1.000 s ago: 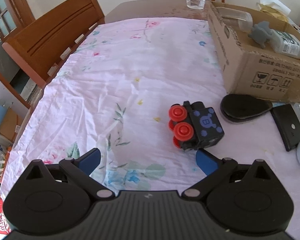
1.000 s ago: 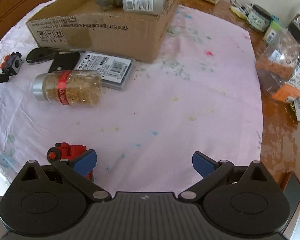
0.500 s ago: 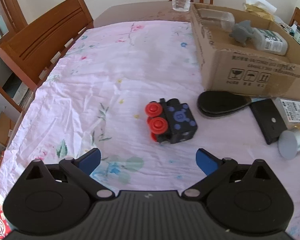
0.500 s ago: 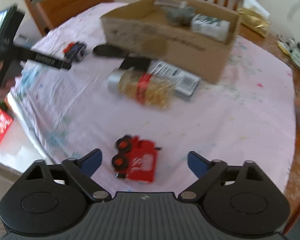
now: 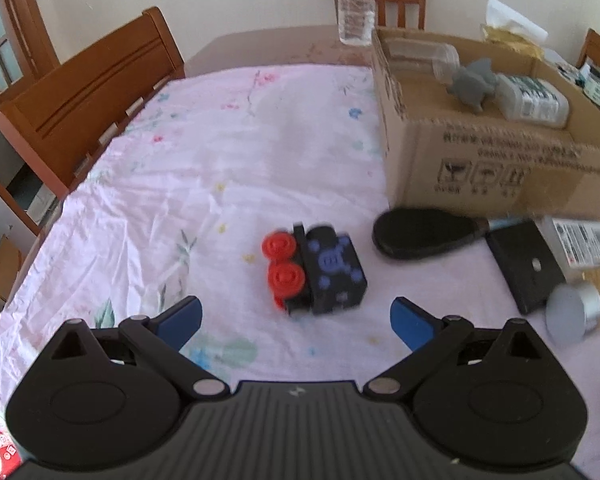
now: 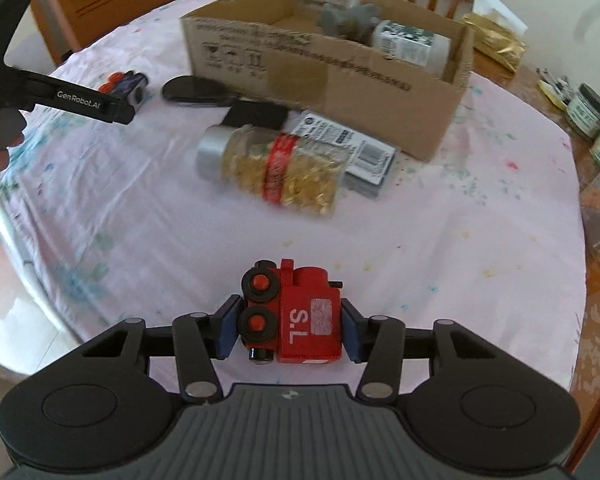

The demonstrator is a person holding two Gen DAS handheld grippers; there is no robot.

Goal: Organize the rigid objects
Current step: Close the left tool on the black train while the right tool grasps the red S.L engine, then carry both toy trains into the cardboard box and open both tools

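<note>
Your right gripper [image 6: 286, 326] is pinching the red toy train [image 6: 296, 316]. Left gripper [image 5: 296, 320] is spread wide, w/ the black toy train [image 5: 314, 270] just ahead, untouched.

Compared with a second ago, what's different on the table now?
The right gripper swung over to the red wooden toy train and shut on it. The left gripper, jaws open, lined up behind the black toy train with red wheels. The cardboard box and capsule jar stayed put.
</note>
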